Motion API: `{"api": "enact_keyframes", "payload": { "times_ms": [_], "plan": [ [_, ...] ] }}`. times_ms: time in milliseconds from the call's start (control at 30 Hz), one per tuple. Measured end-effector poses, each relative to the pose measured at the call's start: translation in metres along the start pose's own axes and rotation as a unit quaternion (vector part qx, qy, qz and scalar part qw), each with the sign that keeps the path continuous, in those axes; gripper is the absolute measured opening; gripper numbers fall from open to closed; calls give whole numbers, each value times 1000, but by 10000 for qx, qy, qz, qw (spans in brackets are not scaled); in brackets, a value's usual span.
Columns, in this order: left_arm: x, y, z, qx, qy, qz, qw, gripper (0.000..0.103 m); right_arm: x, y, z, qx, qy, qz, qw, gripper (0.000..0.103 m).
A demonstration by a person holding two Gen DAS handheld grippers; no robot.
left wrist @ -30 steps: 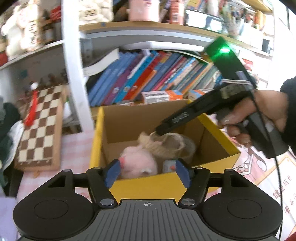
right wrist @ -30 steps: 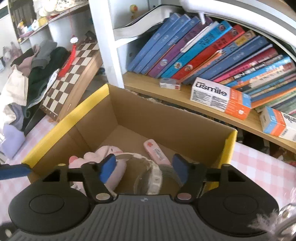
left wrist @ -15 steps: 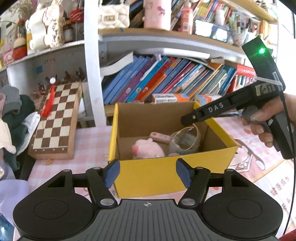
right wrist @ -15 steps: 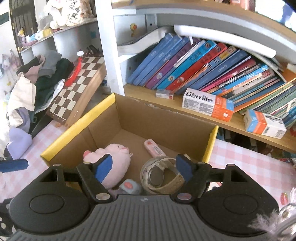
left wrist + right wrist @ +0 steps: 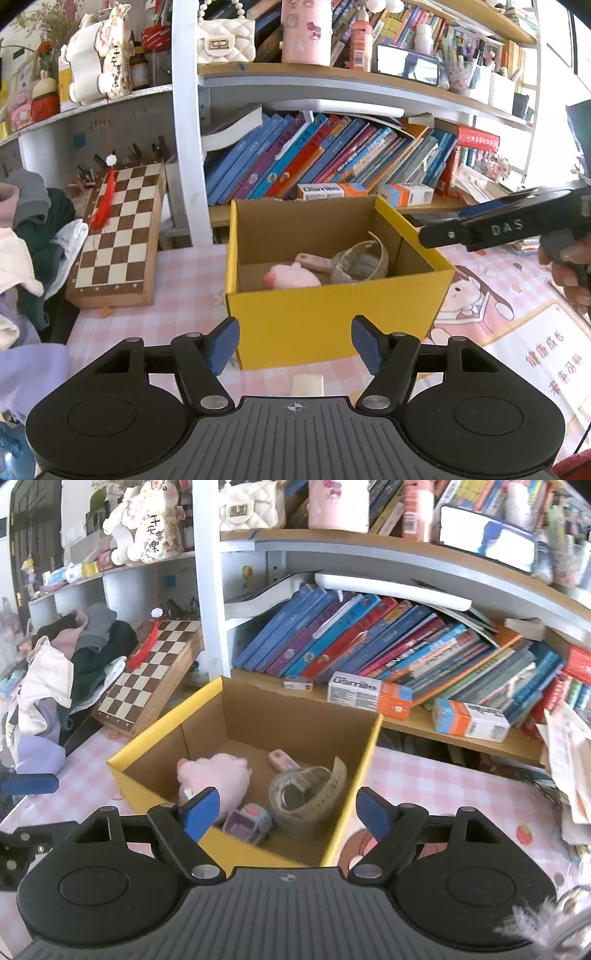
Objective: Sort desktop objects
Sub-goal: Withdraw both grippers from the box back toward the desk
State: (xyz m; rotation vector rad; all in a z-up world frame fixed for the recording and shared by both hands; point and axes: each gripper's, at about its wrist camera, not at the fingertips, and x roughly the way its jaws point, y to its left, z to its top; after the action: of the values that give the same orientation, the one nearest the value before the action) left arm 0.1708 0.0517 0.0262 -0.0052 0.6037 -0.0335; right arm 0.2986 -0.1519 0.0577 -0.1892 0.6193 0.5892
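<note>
Nearest to the left camera, the left tool (image 5: 295, 345) is seen with its blue fingers spread wide and nothing held between them. A small cream block (image 5: 307, 385) lies on the counter (image 5: 177, 280) just below that gap. The right tool (image 5: 284, 814) is also spread wide and empty, and it hangs over the near edge of the yellow box (image 5: 243, 734).

Just past both tools the yellow box is found on the pink checked counter. Inside it a pink plush toy (image 5: 214, 775), a small purple and blue toy (image 5: 248, 823), a woven ring with a clear roll inside (image 5: 306, 797) and a pink stick-like thing (image 5: 283, 760) are seen. The box walls hide part of these things from the left camera.

Left of the box, a chessboard (image 5: 122, 236) is leaned up, with a pile of clothes (image 5: 33, 229) beside it. Behind the box, a shelf of books (image 5: 332, 155) is seen, with small cartons (image 5: 369, 694) in front of the books.
</note>
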Motion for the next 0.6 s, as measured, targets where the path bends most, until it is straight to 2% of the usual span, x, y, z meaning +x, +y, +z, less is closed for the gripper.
{"api": "enact_keyframes", "payload": {
  "times_ms": [600],
  "plan": [
    [-43,3,-38,55,132,-250,9996,69,-59,42,-73,331,188,-620,9974,87]
  ]
}}
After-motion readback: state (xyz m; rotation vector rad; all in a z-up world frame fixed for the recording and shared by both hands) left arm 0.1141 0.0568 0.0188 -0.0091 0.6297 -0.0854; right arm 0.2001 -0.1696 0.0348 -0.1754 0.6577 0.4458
